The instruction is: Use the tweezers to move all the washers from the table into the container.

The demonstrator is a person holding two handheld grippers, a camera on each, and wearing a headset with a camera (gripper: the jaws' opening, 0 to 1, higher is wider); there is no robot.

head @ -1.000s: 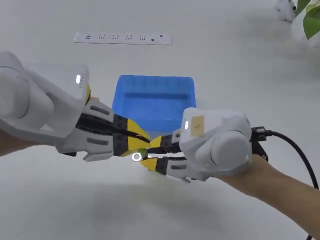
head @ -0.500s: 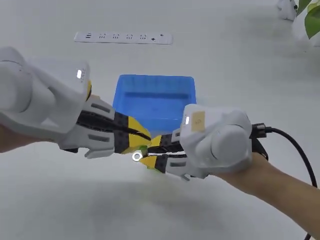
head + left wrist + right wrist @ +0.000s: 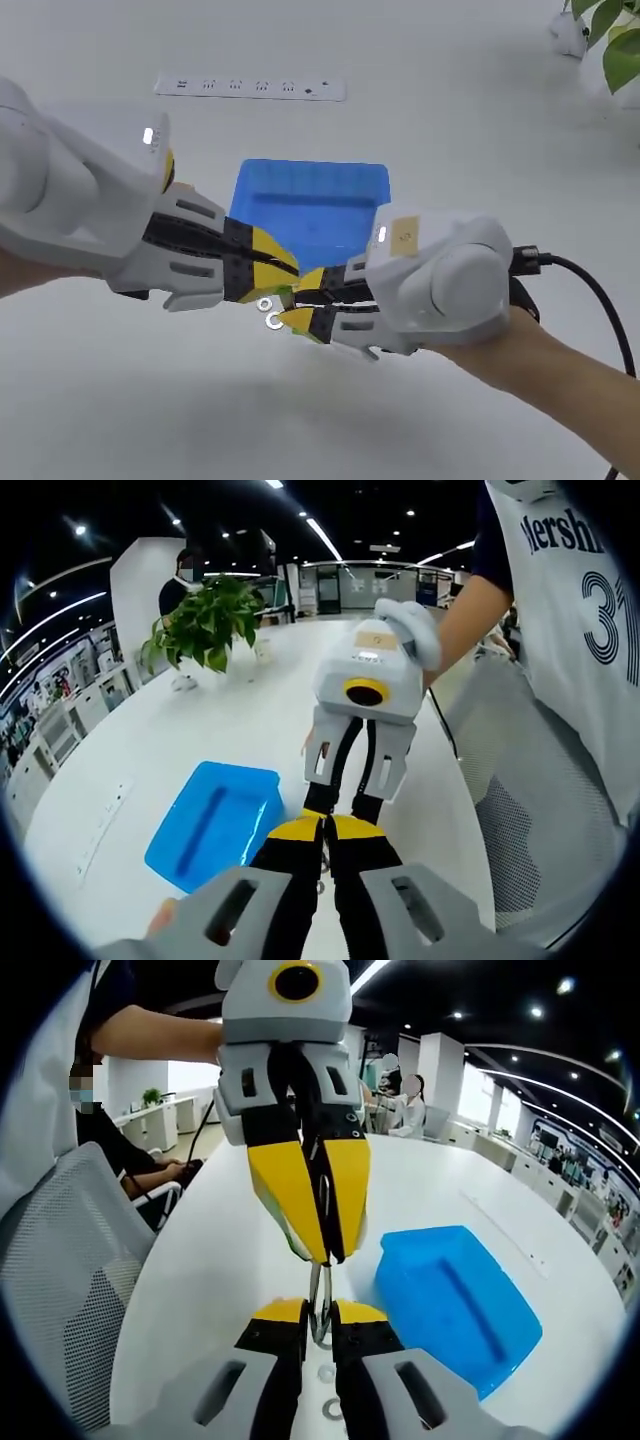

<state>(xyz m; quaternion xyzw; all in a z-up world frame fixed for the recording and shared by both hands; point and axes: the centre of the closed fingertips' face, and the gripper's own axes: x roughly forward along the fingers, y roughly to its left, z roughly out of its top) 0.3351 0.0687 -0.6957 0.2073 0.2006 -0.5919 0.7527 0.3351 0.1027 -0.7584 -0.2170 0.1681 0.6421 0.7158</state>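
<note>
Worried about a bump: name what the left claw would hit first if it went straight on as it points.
The right claw, nose to nose with the left claw, tweezers between them. Depth is unclear, but contact looks immediate.

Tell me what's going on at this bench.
A person holds a claw in each hand, tip to tip over the white table. The right claw and the left claw both appear shut on the tweezers between them. Two washers lie on the table just beneath, in front of the blue container, with none inside yet.
</note>
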